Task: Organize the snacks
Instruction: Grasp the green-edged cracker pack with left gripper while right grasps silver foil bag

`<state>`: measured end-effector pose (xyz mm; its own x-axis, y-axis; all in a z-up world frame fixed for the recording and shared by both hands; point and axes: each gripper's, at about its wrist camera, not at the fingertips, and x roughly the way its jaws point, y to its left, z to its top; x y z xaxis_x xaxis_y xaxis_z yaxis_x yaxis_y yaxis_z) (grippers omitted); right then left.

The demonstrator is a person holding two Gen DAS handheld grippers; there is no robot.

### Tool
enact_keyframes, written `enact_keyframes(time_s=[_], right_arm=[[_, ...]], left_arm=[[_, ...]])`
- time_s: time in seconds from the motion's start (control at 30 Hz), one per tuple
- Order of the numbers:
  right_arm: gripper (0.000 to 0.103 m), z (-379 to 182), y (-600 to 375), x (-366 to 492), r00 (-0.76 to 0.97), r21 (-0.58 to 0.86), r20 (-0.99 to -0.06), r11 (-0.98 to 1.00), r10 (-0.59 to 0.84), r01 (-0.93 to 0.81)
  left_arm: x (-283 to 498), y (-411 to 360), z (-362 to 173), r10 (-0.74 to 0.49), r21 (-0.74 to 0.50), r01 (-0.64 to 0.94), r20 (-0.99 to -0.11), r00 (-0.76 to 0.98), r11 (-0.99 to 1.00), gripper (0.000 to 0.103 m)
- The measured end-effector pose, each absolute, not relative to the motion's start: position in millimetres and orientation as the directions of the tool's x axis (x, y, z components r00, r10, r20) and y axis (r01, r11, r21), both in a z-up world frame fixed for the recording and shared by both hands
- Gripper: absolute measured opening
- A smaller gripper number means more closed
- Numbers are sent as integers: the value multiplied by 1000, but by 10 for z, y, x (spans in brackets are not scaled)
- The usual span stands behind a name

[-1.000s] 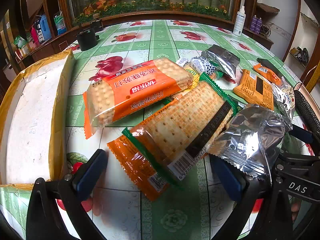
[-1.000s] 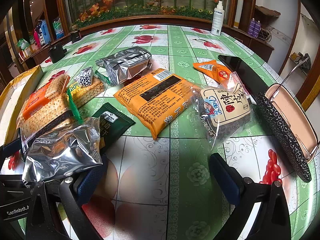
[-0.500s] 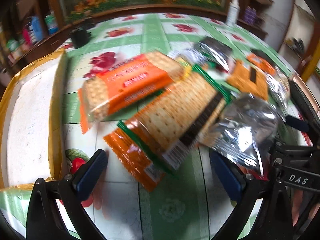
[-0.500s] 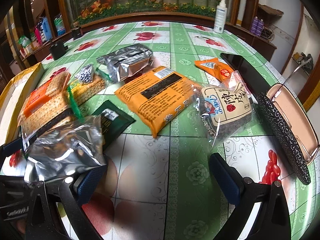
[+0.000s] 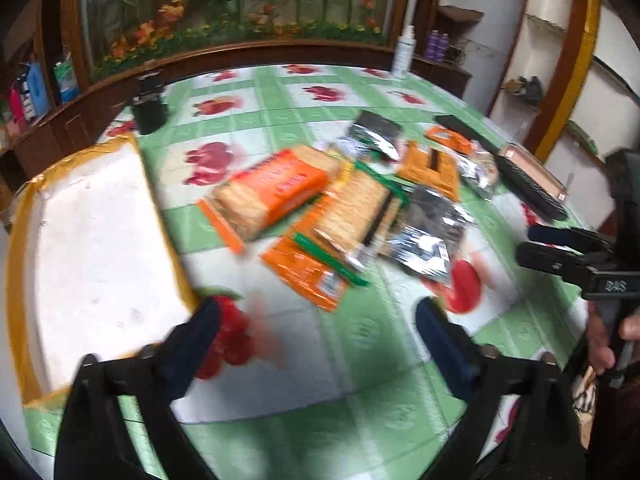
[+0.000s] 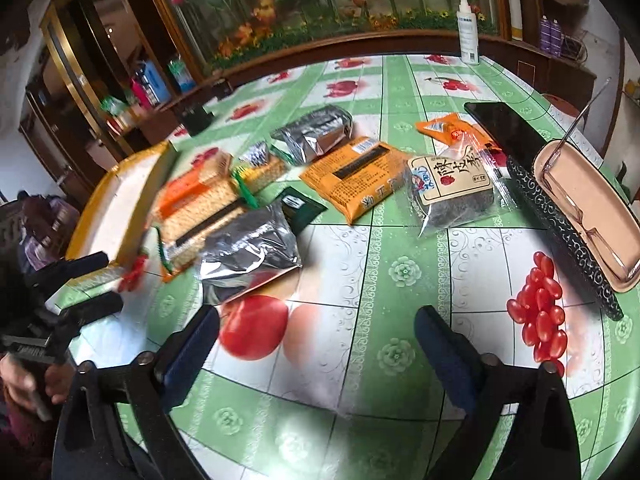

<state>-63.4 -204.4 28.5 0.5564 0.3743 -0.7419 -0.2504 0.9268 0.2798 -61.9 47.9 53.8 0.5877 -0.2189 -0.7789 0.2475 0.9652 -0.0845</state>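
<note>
Several snack packs lie mid-table: an orange cracker pack (image 5: pixel 276 190), a green-edged cracker pack (image 5: pixel 356 216) over a small orange pack (image 5: pixel 308 276), a silver foil bag (image 5: pixel 428 236), an orange flat pack (image 6: pixel 352 176) and a clear bag with a cream label (image 6: pixel 452 184). A white box with yellow edges (image 5: pixel 92 248) stands at the left. My left gripper (image 5: pixel 318 334) is open and empty, raised short of the packs. My right gripper (image 6: pixel 316 340) is open and empty above bare tablecloth, near the foil bag (image 6: pixel 248 248).
A dark patterned tray with a pink inside (image 6: pixel 576 208) lies at the right edge, a black phone (image 6: pixel 508 124) behind it. A spray bottle (image 6: pixel 468 32) and a black cup (image 5: pixel 149 110) stand at the back. The table's wooden rim curves behind.
Both grippers have pulled back and up from the snacks. The foil bag that lay against my right gripper's left finger now lies apart on the table. The left view is blurred.
</note>
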Motion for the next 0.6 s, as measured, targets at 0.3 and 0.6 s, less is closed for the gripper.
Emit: enact_keyframes(time_s=[0.3, 0.6], right_arm=[[83, 361, -2102, -666, 583, 305, -716, 923, 384, -232], [83, 386, -2203, -690, 586, 320, -713, 922, 385, -216]], left_arm=[[-87, 137, 612, -225, -22, 362, -818, 529, 932, 72], [181, -172, 283, -161, 58, 399, -855, 493, 915, 50]])
